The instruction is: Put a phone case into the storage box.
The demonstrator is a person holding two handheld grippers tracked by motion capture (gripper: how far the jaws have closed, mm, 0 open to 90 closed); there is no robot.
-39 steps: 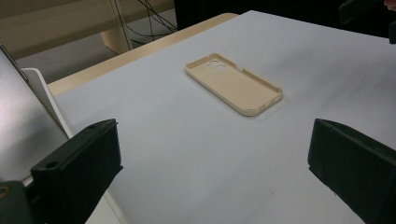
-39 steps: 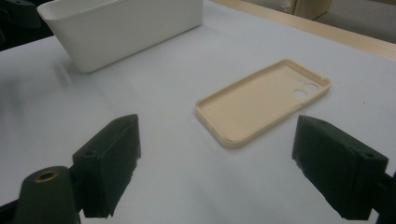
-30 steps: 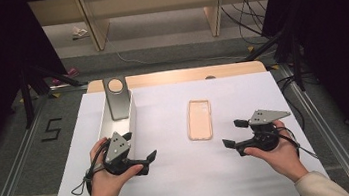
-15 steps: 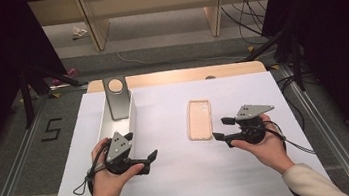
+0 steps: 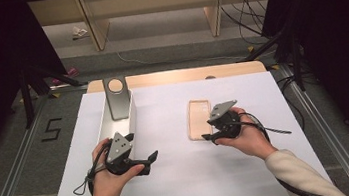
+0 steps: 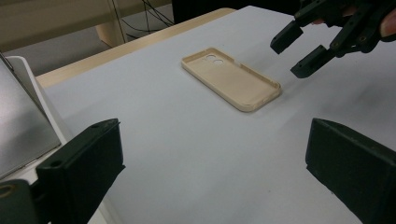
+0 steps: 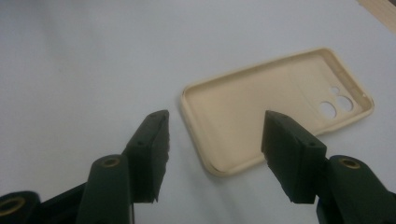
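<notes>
Right gripper (image 5: 206,130) closing beside phone case (image 5: 198,117)

A phone case (image 5: 199,119) lies open side up on the bench (image 5: 172,179), right of centre, its camera holes at the far end. At the bench's left stands a long box (image 5: 132,118), with a phone stand (image 5: 117,97) at its far end. The left claw (image 5: 149,157) sits just before the box's near end. The right claw (image 5: 207,130) is at the case's near right corner, not touching it.
</notes>
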